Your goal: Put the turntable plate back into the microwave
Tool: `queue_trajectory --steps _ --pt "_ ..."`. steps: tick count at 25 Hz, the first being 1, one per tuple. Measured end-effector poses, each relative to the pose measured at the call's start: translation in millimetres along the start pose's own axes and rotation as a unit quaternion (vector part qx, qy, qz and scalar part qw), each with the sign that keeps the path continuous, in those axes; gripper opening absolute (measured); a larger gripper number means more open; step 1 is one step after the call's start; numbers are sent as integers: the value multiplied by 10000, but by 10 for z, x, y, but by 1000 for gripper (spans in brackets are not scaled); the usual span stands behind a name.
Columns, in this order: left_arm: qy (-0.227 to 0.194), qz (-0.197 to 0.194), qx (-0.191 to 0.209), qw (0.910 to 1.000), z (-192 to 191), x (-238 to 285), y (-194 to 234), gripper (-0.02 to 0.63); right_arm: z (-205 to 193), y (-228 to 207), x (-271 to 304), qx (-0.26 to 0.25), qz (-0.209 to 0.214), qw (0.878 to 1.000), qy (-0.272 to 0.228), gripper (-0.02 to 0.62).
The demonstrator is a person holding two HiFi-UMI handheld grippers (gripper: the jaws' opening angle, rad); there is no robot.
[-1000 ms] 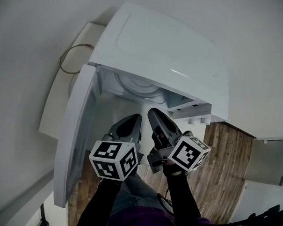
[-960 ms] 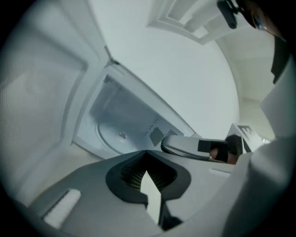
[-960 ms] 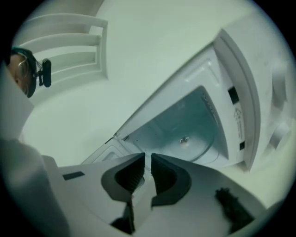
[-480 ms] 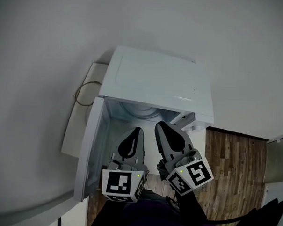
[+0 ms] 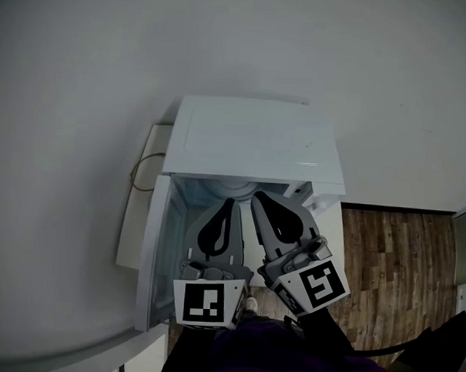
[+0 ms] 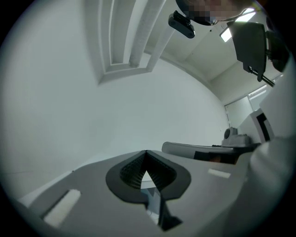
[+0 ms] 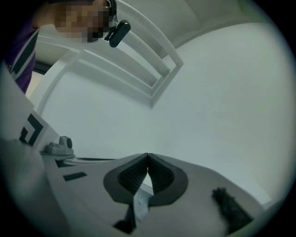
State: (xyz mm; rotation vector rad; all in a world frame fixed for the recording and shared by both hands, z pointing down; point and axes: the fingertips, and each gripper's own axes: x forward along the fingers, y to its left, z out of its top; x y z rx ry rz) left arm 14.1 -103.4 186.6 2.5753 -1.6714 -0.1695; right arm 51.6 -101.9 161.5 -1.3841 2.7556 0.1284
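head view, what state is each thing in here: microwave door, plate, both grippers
microwave door, swung open
turntable plate, inside the microwave
left gripper, jaws shut, empty
right gripper, jaws have just closed, shut, nothing between them

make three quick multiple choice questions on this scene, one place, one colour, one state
1. In the head view, the door of the microwave stands open at its: A left B right C top
2. The microwave's casing is: A black B white C red
3. The left gripper and right gripper are: A both open B both shut, empty C holding a plate
1 A: the door is swung out at left. 2 B: the casing is white. 3 B: both pairs of jaws meet on nothing; the right's have just been closing.
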Motion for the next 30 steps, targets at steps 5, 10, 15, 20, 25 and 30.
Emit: queue_trajectory --steps 5,10,15,20,25,30 --pt "-66 28 27 10000 65 34 -45 5 60 -13 -20 -297 -8 9996 -26 11" --pt "-46 35 84 9999 87 51 -70 5 85 -47 -25 -325 -3 9995 -45 10" --pt "-127 60 290 9995 101 65 -61 5 118 -57 -16 -293 -4 9995 -111 11" --pt "-46 49 178 9998 78 61 -55 5 109 -48 -4 -288 -9 9995 -111 10" --pt "-60 62 157 9998 87 58 -33 5 107 -31 14 -323 -4 9994 -101 11" --pt "-28 99 143 9998 79 53 8 5 97 -21 44 -306 -17 9995 -82 11"
